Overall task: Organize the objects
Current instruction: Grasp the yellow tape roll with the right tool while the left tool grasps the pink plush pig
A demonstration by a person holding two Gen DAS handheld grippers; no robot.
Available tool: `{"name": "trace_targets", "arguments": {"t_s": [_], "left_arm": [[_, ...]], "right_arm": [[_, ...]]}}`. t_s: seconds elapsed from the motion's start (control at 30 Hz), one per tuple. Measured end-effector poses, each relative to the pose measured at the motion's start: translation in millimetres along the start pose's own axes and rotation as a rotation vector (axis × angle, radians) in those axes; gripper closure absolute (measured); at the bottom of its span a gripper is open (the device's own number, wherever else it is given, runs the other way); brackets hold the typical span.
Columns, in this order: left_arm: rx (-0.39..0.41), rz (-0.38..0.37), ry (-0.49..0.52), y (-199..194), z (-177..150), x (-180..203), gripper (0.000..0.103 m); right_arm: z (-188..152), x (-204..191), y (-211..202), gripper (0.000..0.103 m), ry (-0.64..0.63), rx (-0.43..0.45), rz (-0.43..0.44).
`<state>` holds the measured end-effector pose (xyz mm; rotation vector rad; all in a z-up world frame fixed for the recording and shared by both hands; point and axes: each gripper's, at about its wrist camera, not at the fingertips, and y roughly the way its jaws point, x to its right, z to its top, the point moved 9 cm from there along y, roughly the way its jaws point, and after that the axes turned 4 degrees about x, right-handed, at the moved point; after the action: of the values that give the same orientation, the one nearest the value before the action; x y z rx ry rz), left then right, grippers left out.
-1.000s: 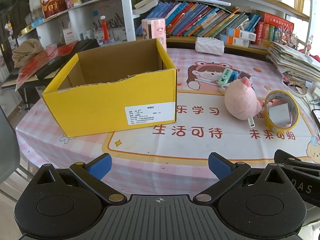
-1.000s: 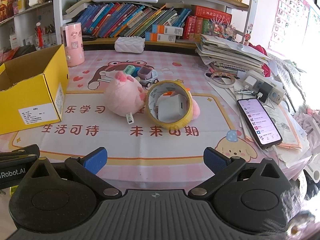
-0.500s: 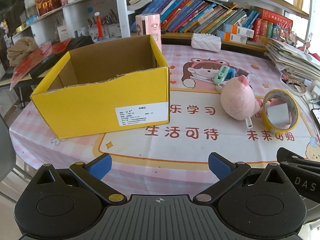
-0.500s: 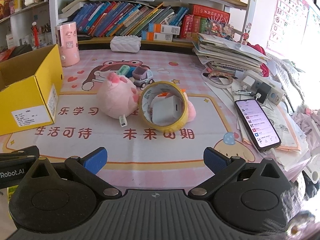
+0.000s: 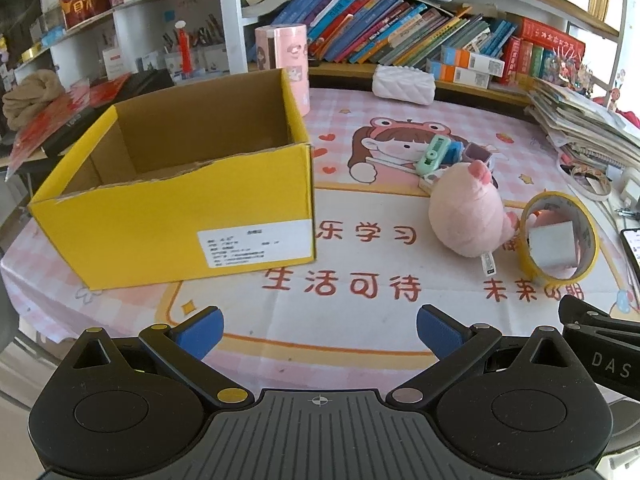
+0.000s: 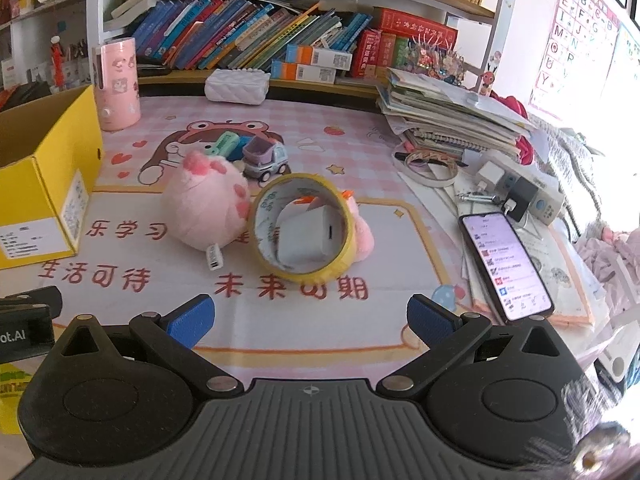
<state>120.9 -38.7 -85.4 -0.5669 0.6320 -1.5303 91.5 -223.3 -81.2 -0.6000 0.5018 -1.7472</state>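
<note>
An open yellow cardboard box stands on the left of the pink table mat; it also shows in the right wrist view. A pink plush pig lies right of it, beside a yellow tape roll standing on edge around a white block. A green gadget and a purple toy truck lie behind the pig. My left gripper is open and empty before the box. My right gripper is open and empty before the tape.
A phone, chargers and a stack of papers lie on the right. A pink cylinder and a white quilted case stand at the back, under a bookshelf. The table's front edge is just below both grippers.
Both grippers have drifted slightly left and closer to the table; the box and the objects sit nearer the middle of the views. Both stay open.
</note>
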Motion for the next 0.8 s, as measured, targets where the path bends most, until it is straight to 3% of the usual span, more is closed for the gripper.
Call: {"name": "trace_targets", "arguments": {"t_s": [0.33,0.57,0.73,0.8], "left_arm": [[-0.011,0.002,-0.015,14.9,8.6,19.8,0.000],[-0.015,-0.027,-0.013,25.0,14.4,38.9,0.000],[-0.002,-0.059,-0.001,29.5,19.8,52.3,0.000],[0.004,-0.080,0.001,31.1,22.8,57.7,0.000]], "right_arm": [[17.8,20.5,21.5,0.004,-0.029,0.038,-0.019],[29.6,34.2,41.8,0.043,-0.026,0.051,0.002],[34.3,38.6,63.4,0.054,-0.022,0.028,0.036],[36.8,38.9,71.7,0.063,-0.020,0.019,0.050]]}}
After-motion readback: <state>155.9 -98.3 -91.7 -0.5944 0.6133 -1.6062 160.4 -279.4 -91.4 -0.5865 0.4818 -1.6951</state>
